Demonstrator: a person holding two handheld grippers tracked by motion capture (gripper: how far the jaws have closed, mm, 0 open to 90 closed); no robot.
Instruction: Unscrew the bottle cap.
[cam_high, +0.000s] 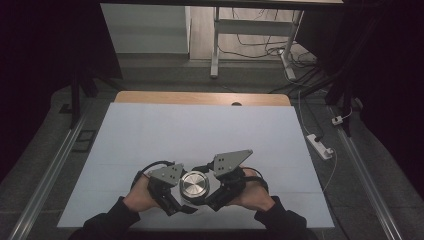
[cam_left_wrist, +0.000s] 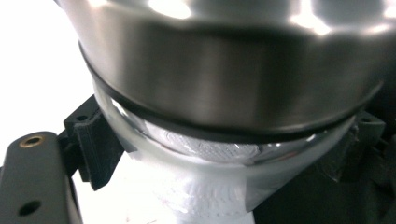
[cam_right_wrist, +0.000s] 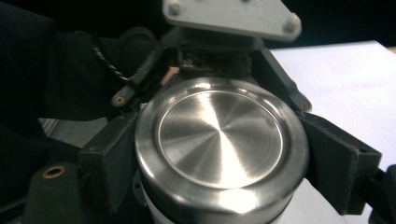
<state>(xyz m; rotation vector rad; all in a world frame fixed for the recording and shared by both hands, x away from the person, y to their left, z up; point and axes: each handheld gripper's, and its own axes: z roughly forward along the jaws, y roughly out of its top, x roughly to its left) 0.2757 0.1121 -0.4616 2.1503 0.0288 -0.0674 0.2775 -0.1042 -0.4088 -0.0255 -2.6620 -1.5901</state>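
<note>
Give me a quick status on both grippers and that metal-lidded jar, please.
Left gripper shut on clear jar body. Right gripper shut on round brushed-steel lid. White table cover bare around; nothing in the way.

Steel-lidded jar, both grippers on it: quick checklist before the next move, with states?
1. Right gripper closed on the steel lid, one jaw at each side: ok.
2. Left gripper closed on the clear glass body under the lid: ok.
3. Black seal ring seated evenly under the lid's edge: ok on the side seen from the left gripper view, the rest cannot tell.
4. Jar held over the white table cover, near its front edge: ok.
5. Lid loosened or tight: cannot tell.
6. Contents inside the jar: cannot tell, glass too blurred.
</note>
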